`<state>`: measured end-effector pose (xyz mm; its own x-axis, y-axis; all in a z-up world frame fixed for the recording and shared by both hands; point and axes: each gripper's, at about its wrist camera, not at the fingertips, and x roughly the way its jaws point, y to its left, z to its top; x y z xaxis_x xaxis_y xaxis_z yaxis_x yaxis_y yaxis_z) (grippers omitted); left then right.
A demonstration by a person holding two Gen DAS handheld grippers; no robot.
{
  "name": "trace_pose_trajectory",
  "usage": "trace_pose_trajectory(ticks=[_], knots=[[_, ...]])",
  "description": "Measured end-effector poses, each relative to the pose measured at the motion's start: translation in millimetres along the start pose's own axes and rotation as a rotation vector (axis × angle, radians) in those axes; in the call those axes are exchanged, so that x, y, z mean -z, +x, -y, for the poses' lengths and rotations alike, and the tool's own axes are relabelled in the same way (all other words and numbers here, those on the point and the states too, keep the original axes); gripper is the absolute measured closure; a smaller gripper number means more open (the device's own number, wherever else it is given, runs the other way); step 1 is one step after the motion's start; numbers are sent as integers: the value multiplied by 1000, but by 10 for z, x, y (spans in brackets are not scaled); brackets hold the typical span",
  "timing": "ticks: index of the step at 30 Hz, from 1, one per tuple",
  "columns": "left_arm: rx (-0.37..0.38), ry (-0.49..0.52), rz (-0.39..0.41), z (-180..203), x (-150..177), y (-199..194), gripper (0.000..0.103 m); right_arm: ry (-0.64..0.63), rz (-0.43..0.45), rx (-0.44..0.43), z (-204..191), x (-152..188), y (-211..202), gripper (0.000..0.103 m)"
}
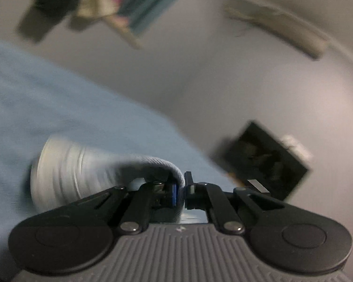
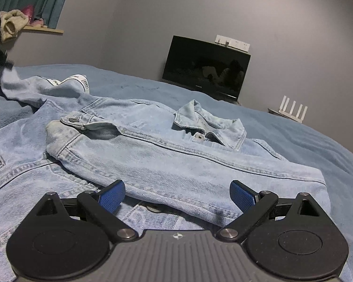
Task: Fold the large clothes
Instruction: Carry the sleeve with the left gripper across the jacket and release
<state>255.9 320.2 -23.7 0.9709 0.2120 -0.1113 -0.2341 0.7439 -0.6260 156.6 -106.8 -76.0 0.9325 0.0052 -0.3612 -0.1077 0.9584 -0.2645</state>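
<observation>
One denim jacket (image 2: 153, 145) lies spread on the blue bedcover (image 2: 282, 127), collar (image 2: 209, 124) toward the wall, with one sleeve (image 2: 120, 141) already laid across the body. The left gripper (image 1: 181, 188) is clamped on a pale fabric edge (image 1: 153, 164), probably the other sleeve's cuff, judged to be raised so it can be carried over the body; that view is blurred. The right gripper (image 2: 177, 193) hovers just above the near hem with its jaws spread wide, gripping nothing, likely placed to steady or pinch the lower edge. A dark monitor (image 2: 207, 68) stands beyond the bed.
</observation>
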Motion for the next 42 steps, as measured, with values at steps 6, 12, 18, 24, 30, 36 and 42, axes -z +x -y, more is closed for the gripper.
trace_pose_trajectory(ticks=[6, 12, 18, 24, 30, 36, 42], knots=[[372, 207, -83, 1107, 343, -226, 103, 19, -26, -2, 21, 46, 64, 6], [643, 368, -313, 1886, 1200, -487, 103, 70, -45, -5, 103, 73, 109, 6], [691, 493, -556, 2121, 1847, -572, 103, 80, -46, -8, 127, 94, 126, 6], [459, 488, -708, 1971, 1741, -796, 33, 130, -57, -27, 218, 104, 159, 6], [160, 467, -745, 1540, 1487, -1314, 30, 184, -10, -38, 310, 101, 74, 6], [140, 591, -656, 1560, 1368, -1373, 30, 131, 78, -63, 240, -10, -148, 14], [118, 603, -638, 1454, 1330, -1169, 30, 43, 88, -115, -38, -270, -288, 27]])
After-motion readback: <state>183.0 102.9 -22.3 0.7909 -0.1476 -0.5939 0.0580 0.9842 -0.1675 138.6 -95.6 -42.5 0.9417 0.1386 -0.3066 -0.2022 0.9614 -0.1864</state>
